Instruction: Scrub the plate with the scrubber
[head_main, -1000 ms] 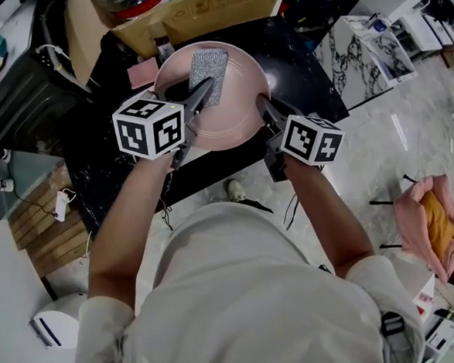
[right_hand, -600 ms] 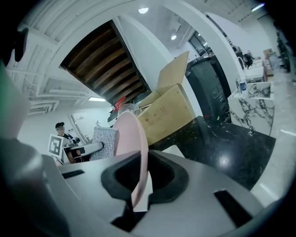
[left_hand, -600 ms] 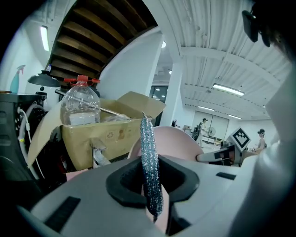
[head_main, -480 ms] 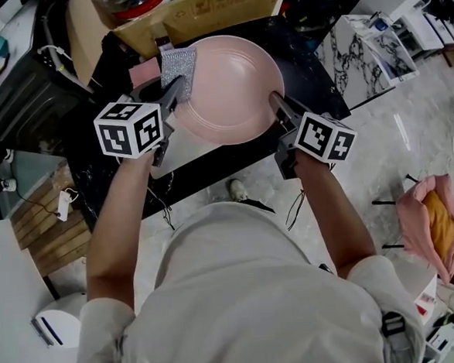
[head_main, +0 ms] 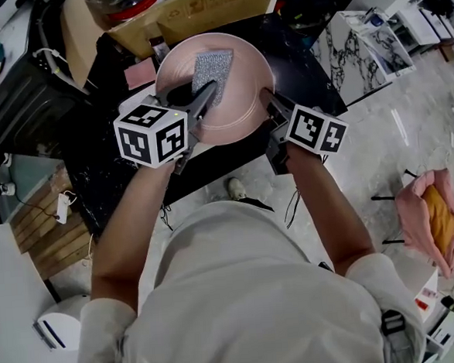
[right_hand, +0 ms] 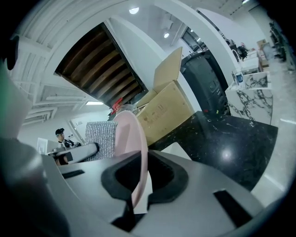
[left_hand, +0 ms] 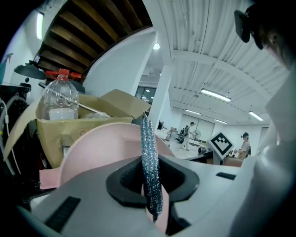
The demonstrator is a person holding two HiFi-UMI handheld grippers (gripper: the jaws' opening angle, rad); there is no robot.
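The pink plate (head_main: 244,86) is being held over the black countertop (head_main: 299,51). Its near right rim is sitting between the pads of the right gripper (right_hand: 138,185), which are closing narrowly on it. The silvery scrubber (head_main: 210,68) is lying flat against the plate's face, toward its far left part. The left gripper (left_hand: 151,185) is pinching the scrubber's near edge between almost-closed jaws. A cardboard box (head_main: 200,12) is standing just beyond the plate, with a red-capped clear bottle (left_hand: 58,99) showing above it.
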